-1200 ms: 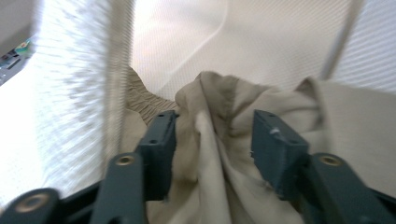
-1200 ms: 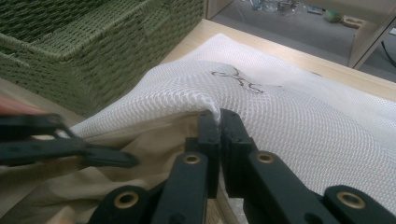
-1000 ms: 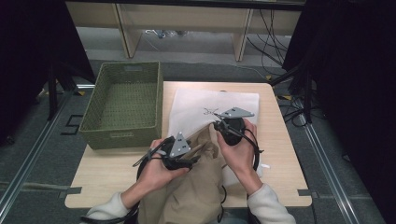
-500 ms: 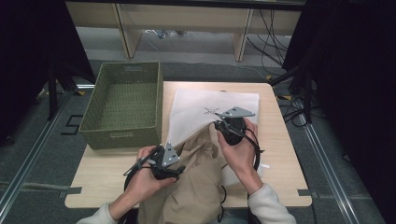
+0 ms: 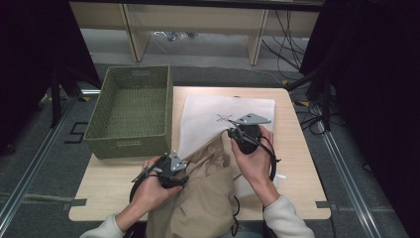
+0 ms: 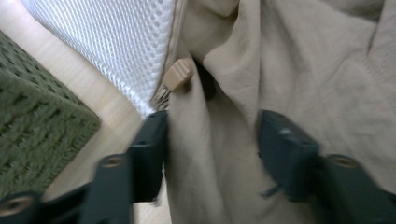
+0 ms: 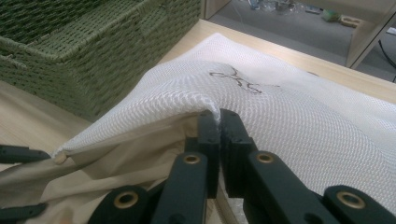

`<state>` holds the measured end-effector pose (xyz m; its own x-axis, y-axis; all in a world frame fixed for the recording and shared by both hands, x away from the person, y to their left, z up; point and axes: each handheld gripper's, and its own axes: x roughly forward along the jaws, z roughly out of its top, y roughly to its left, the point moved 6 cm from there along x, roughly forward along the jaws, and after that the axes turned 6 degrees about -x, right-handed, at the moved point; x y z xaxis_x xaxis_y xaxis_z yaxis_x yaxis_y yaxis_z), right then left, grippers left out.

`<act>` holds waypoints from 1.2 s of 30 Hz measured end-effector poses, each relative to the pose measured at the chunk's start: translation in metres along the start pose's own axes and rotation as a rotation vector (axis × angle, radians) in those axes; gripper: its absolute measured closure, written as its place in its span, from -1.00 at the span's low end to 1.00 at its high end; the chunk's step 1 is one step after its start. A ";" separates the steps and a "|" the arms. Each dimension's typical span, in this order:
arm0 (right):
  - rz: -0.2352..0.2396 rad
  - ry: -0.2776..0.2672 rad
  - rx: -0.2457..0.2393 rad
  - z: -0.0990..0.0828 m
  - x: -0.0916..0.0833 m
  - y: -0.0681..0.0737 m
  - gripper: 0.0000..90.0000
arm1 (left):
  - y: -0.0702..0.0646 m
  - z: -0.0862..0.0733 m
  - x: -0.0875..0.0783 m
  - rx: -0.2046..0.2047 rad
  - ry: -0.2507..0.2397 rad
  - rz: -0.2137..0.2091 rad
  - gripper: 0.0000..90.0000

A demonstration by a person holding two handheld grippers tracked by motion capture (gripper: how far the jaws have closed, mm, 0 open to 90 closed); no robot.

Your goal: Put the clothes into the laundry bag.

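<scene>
A beige garment [image 5: 208, 193] is being stuffed into a white mesh laundry bag [image 5: 223, 116] that lies on the wooden table [image 5: 297, 163], just beside a green woven basket [image 5: 131, 111] at the bag's 9 o'clock. The work is judged to be at an early to middle stage: a small part of the garment has been tucked under the raised bag mouth, while most of it is bunched at the table's 6 o'clock edge and hangs over it. The bag's upper rim is pinched and held up by the right gripper [image 7: 218, 122], whose jaws are clenched on the mesh edge. The left gripper [image 6: 210, 140] is placed at the garment's 9 o'clock side in the high view; its jaws have just been closing, with a fold of beige cloth between them, though a firm pinch cannot be confirmed yet. What is left is judged to be the feeding of the remaining cloth toward 12 o'clock into the bag.
</scene>
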<state>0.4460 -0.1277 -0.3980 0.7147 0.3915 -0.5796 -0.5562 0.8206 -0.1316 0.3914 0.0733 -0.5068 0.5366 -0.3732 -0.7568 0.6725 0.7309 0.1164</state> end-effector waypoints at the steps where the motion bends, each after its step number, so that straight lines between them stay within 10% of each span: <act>1: -0.001 -0.001 -0.006 0.000 0.000 0.000 0.97 | 0.000 0.000 0.000 -0.004 0.005 0.010 0.11; 7: 0.000 0.000 -0.023 -0.001 0.003 0.001 0.97 | -0.007 0.000 0.005 0.007 0.040 -0.002 0.63; 12: -0.003 0.007 -0.001 -0.002 0.004 0.005 0.97 | -0.016 0.012 0.000 -0.039 -0.042 -0.079 0.89; 21: 0.004 0.003 -0.044 -0.002 0.008 0.012 0.97 | -0.025 0.032 -0.010 -0.033 -0.094 -0.132 0.89; 31: -0.010 0.001 -0.001 -0.002 0.005 0.002 0.97 | -0.022 0.003 -0.014 -0.103 -0.058 -0.138 0.36; 36: -0.011 0.005 0.008 -0.002 0.004 0.004 0.97 | -0.025 -0.009 -0.022 -0.082 -0.039 -0.102 0.40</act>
<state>0.4454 -0.1241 -0.4023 0.7183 0.3803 -0.5826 -0.5452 0.8279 -0.1318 0.3582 0.0683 -0.4989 0.4882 -0.4691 -0.7359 0.6814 0.7318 -0.0145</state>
